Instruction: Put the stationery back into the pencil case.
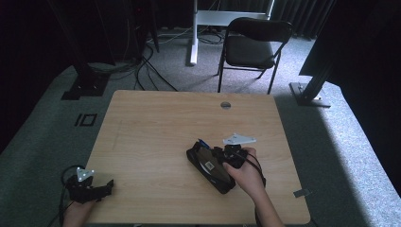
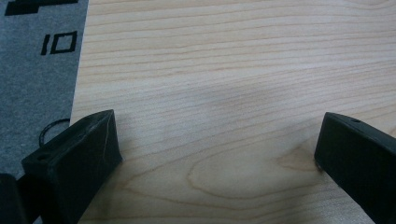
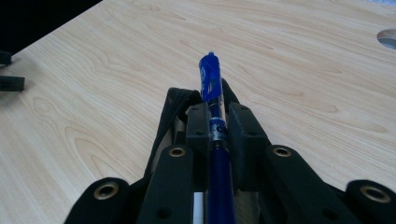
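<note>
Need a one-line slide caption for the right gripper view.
Right gripper shut on a blue plastic pen over an open black pencil case on the light wooden table.

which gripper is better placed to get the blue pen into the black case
Right, probably. The right gripper is shut on the blue pen over the black case. The left gripper hangs open at the table's near-left edge.

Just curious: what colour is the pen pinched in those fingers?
Blue. The pen shows best in the right gripper view.
</note>
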A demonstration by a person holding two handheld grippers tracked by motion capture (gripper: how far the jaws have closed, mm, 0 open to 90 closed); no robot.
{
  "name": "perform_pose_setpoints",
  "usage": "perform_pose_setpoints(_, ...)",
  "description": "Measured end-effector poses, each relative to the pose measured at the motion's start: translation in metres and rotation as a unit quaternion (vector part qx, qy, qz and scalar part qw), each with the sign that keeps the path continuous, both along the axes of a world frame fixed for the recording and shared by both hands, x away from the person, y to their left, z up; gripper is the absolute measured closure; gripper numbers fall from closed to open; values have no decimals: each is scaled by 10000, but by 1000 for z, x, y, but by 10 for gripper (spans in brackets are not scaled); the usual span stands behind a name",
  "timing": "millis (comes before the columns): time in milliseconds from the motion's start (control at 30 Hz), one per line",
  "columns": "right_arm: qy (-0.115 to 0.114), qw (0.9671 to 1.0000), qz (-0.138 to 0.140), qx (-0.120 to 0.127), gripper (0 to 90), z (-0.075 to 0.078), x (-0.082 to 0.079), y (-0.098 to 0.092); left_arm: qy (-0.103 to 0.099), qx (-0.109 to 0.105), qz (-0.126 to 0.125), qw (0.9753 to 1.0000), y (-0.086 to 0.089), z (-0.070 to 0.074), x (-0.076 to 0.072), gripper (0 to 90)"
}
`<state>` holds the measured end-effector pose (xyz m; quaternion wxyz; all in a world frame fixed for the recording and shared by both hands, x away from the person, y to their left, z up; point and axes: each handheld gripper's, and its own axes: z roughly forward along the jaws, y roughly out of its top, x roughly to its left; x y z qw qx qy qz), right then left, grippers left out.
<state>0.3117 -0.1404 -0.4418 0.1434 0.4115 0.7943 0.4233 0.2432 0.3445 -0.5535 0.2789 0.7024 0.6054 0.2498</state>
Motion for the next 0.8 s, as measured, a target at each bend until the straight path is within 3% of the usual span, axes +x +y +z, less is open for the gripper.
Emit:
perform_pose_setpoints(167,175,9995,123,-252,794,-10,-1,6,2,1,-2,10000,0,0,0,3)
perform_pose_setpoints(467,291,9991,151,-253,794,-18,1,9,2,1,-3,10000,0,0,0,3)
perform_pose_setpoints(800,506,9977,138,-419,793,-32,8,10,2,1,-2,10000,0,0,0,2)
